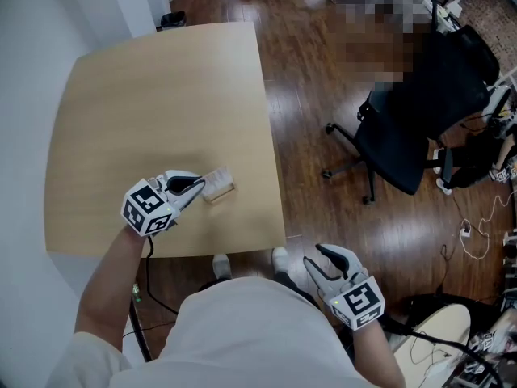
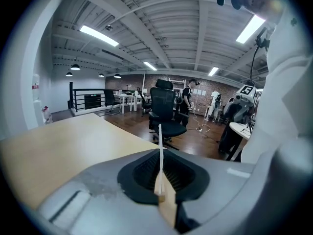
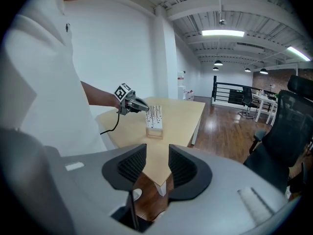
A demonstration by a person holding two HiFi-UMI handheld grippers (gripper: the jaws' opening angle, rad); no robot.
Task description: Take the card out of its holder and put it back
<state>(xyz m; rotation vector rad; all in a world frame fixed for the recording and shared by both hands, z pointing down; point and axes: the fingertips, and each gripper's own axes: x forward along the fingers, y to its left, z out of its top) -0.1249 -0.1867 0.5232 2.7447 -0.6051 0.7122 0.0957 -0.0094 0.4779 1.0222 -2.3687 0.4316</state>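
From above, the left gripper (image 1: pixel 200 187) meets the card (image 1: pixel 217 176) standing in its wooden holder (image 1: pixel 220 191) near the counter (image 1: pixel 145 95) edge. Its own view shows fingers (image 2: pixel 142 174) pinched on the card's thin edge. The right gripper (image 3: pixel 157 164) view shows fingers wide and empty. A tilted pull could drag the light holder along or bend the card.
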